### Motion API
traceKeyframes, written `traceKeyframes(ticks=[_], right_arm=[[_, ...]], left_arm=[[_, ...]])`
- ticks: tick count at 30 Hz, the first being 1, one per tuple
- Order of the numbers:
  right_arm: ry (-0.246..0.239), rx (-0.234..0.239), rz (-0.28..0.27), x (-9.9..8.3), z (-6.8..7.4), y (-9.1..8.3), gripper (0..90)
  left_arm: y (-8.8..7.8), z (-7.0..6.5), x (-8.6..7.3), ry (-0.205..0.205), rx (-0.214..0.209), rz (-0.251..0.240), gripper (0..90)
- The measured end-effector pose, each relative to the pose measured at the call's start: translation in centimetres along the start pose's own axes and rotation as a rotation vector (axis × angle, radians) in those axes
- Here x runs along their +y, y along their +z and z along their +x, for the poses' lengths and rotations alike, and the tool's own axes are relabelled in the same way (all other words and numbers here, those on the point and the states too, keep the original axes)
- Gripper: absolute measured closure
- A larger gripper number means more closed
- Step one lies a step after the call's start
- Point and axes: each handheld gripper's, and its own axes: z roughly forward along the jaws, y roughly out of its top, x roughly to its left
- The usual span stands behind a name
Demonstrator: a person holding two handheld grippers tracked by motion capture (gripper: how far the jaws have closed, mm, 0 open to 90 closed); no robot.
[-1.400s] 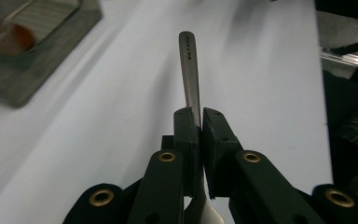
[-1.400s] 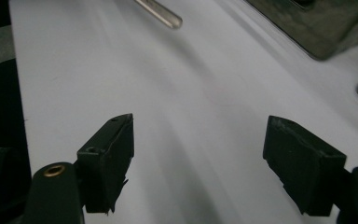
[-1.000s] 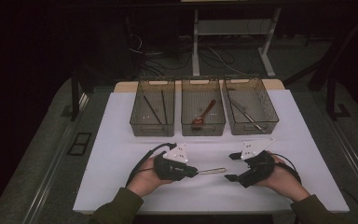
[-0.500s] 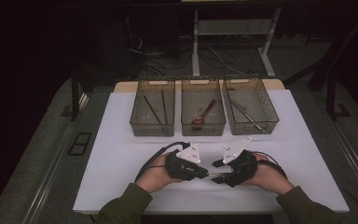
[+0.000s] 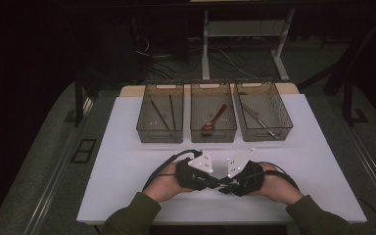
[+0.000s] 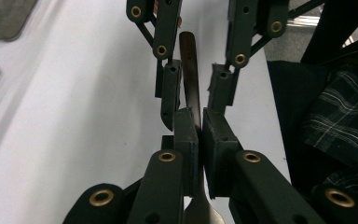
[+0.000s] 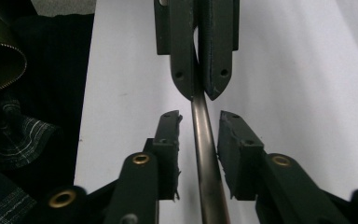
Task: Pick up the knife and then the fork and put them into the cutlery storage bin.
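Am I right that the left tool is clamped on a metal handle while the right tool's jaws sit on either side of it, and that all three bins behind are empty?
Not quite: the bins are not empty. The high view shows thin utensils lying in each. The rest holds: the left tool clamps the handle, and the right tool, whose jaws have just been closing, straddles it with gaps on both sides.

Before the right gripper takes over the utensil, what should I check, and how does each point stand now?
1. Left gripper clamped on the metal utensil handle: ok.
2. Handle lies between the right gripper jaws: ok.
3. Right jaws, just closing, press on handle: not ok, gaps both sides.
4. Handle centred in the gap: ok.
5. Which of the three bins it belongs in: cannot tell.
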Motion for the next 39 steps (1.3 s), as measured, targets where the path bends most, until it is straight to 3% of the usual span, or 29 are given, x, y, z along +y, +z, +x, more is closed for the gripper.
traceKeyframes(ticks=[7, 21, 24, 31, 39], right_arm=[[-0.008, 0.012, 0.017, 0.1, 0.2, 0.3, 77.8], [-0.030, 0.047, 0.030, 0.1, 0.4, 0.5, 81.2], [-0.021, 0.041, 0.035, -0.1, 0.4, 0.4, 81.3], [-0.008, 0.001, 0.047, -0.6, -0.1, 0.3, 81.3], [0.032, -0.054, 0.023, -1.6, -1.0, -1.2, 81.3]], left_arm=[[0.3, -0.1, 0.0, 0.011, -0.012, 0.016, 83.9], [0.4, -0.1, -0.2, 0.022, -0.044, -0.006, 82.5], [0.2, 0.2, -0.5, -0.009, -0.011, -0.028, 65.1], [-1.3, 0.7, -1.9, -0.100, 0.042, -0.103, 50.2], [-4.2, 0.6, -4.8, -0.221, 0.167, -0.188, 34.9]])
